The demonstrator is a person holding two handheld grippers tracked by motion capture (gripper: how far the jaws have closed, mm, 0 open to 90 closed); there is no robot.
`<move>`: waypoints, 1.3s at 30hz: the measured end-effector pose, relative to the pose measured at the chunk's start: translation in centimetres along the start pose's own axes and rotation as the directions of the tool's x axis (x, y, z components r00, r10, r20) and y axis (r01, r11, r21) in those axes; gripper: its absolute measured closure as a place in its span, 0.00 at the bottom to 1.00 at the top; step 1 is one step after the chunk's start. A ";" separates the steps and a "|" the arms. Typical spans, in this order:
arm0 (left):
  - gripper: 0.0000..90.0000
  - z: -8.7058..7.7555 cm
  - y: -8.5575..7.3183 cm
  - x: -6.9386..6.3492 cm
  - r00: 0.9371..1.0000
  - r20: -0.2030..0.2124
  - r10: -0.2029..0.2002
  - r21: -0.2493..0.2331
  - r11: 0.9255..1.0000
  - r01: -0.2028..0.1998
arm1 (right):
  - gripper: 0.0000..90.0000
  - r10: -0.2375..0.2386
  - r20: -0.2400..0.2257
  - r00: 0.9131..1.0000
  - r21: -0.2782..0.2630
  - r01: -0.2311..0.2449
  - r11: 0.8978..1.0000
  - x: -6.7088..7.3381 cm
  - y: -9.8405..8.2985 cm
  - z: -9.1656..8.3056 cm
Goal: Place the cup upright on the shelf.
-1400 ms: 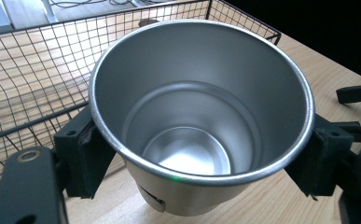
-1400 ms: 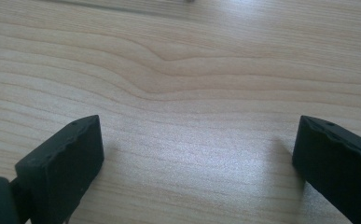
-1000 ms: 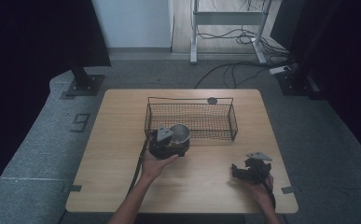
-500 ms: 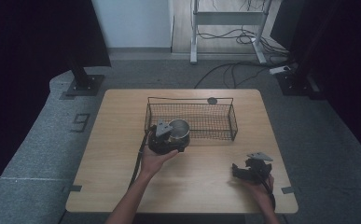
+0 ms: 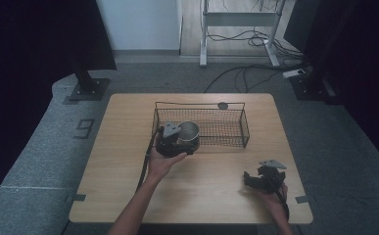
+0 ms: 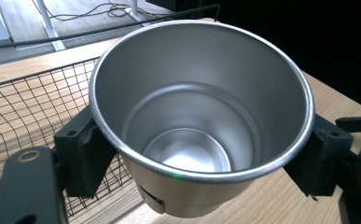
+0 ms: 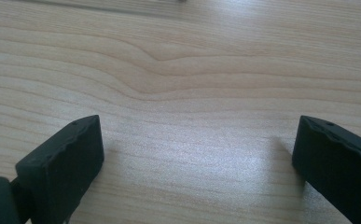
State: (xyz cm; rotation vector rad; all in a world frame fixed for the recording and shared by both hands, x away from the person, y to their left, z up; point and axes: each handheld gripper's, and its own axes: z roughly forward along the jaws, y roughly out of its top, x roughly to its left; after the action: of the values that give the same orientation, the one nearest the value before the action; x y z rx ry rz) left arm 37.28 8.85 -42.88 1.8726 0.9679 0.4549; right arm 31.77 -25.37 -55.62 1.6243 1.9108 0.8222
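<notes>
One steel cup (image 5: 189, 133) has moved since a second ago: in the high view your left gripper (image 5: 171, 142) has carried it over the wire basket (image 5: 226, 128)'s left end. Left gripper view: jaws clamp the empty cup (image 6: 192, 116) above that basket. Right gripper view: jaws wide apart, holding nothing, over bare table (image 7: 192, 70).

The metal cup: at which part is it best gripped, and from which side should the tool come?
Grip the metal cup on its outer wall just under the rim, from the side, one jaw on each flank. It stands upright and widens upward, so the flared rim keeps it from slipping down. The left tool holds it this way at the wire basket.
</notes>
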 end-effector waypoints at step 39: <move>0.21 2.4 3.4 2.1 1.000 -0.020 -0.009 0.011 1.000 0.009 | 0.03 -0.003 0.000 1.000 -0.002 0.003 1.000 0.0 0.0 0.0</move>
State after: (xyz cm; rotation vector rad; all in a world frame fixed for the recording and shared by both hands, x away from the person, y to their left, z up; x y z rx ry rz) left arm 41.62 8.25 -41.23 1.8764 0.9934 0.4643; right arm 31.74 -25.38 -55.62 1.6196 1.9122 0.8225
